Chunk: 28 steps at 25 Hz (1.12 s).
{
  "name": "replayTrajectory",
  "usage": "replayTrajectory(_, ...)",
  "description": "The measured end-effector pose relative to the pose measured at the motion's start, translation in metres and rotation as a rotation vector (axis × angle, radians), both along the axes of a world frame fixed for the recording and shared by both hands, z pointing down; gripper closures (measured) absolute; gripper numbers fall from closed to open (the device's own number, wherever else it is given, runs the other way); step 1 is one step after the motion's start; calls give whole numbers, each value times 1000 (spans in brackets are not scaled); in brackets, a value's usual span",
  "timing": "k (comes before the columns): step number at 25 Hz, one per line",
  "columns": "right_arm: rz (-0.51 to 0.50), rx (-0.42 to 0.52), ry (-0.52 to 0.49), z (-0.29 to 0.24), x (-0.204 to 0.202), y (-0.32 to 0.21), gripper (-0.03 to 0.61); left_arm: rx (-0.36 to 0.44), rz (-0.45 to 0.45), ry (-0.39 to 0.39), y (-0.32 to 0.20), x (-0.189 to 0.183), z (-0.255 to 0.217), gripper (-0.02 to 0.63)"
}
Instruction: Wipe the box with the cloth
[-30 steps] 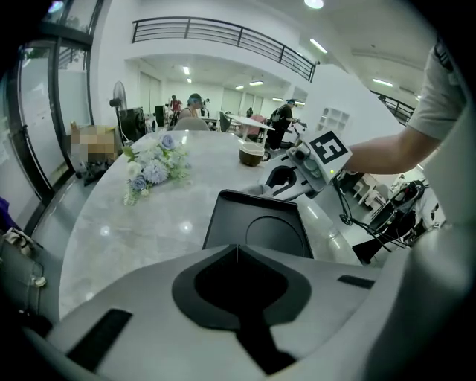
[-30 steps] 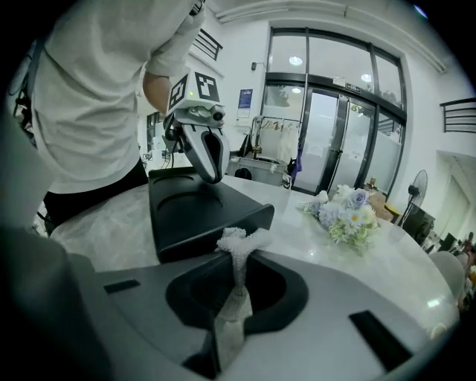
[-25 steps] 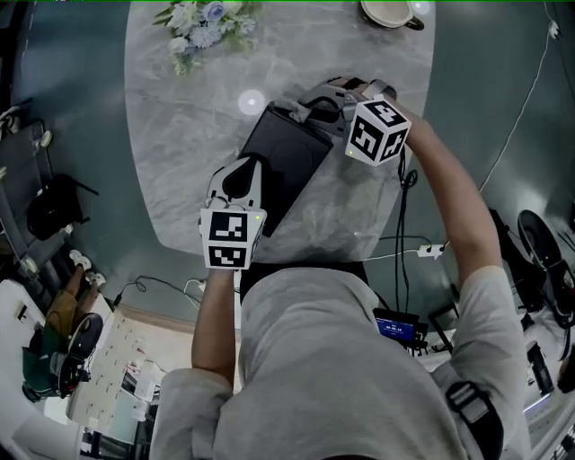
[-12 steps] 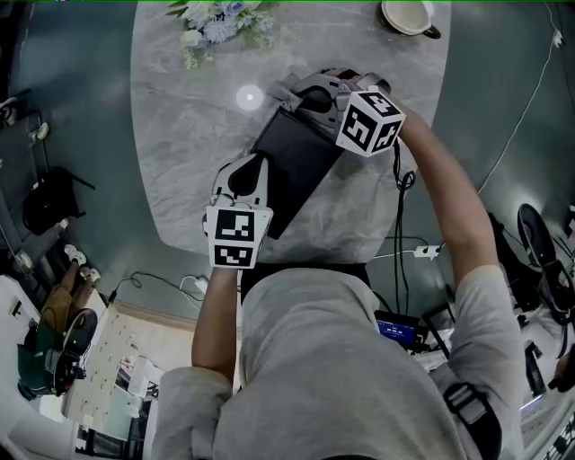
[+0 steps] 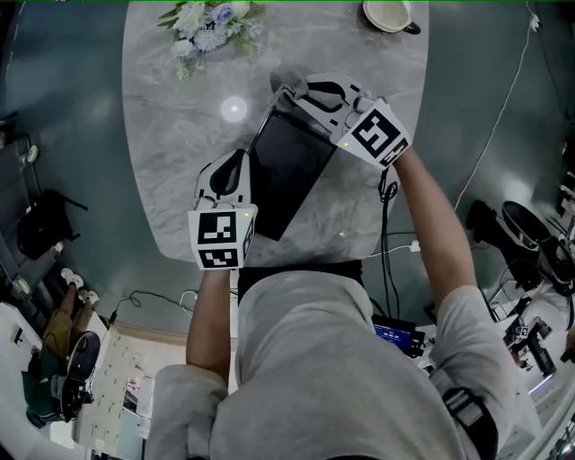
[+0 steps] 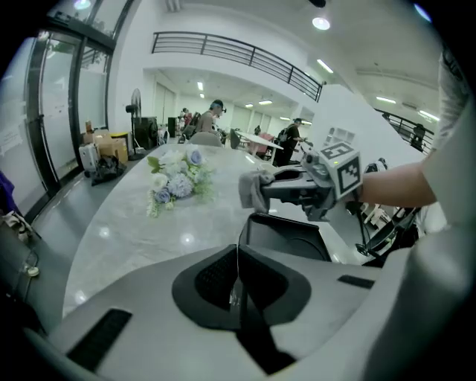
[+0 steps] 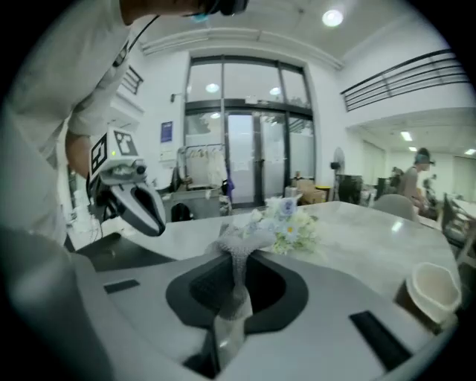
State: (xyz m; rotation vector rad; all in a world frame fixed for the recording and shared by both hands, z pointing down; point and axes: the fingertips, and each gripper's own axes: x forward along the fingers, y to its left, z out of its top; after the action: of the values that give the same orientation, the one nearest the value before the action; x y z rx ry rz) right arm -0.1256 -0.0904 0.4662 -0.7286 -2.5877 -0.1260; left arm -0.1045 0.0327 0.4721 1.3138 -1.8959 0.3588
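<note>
A flat black box (image 5: pixel 286 171) lies aslant on the marble table (image 5: pixel 175 135), seen too in the left gripper view (image 6: pixel 286 237). My left gripper (image 5: pixel 243 160) is at its left edge; its jaws (image 6: pixel 238 257) are shut on the box's thin rim. My right gripper (image 5: pixel 301 94) is over the box's far corner, shut on a grey cloth (image 5: pixel 286 83) that bunches out past its tips. In the right gripper view the cloth (image 7: pixel 239 242) is pinched between the jaws (image 7: pixel 238 268). The box's underside is hidden.
A bunch of pale flowers (image 5: pixel 202 22) lies at the table's far left and a cup (image 5: pixel 388 13) at the far right. The table's near edge runs just in front of the person's body. Cables (image 5: pixel 404 247) trail on the floor to the right.
My right gripper has rolled and carried the cloth from the box's far right side leftward to its far corner. The left gripper has shifted slightly and kept its hold.
</note>
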Motion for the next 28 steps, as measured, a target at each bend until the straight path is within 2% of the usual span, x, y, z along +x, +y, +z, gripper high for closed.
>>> replayTrajectory(3,265,-94,-76,-44,21,-12,534,42,-3,-5,6,-7,-7,586)
replayTrajectory(6,543,-192,-71,-77,56,-10,534,81,49,7,9,-1,-15,586)
replayTrajectory(9,752,-158,-62,-88,81,-6,534,106,86,3,9,0,-19,586)
replayTrajectory(12,875,-87,-62,-88,95,-3,534,135,106,-17,3,-2,-23,586)
replayTrajectory(16,917,-57,-71,-102,124,16,534,156,123,-54,6,22,-44,586)
replayTrajectory(21,911,-114,-186,-145,145,30,534,205,98,-122,8,48,-87,586)
replayTrajectory(25,905,-69,-229,-151,140,33,534,245,41,-174,9,45,-98,586)
replayTrajectory(28,882,-24,-272,-176,160,41,534,308,-16,-212,22,62,-127,586)
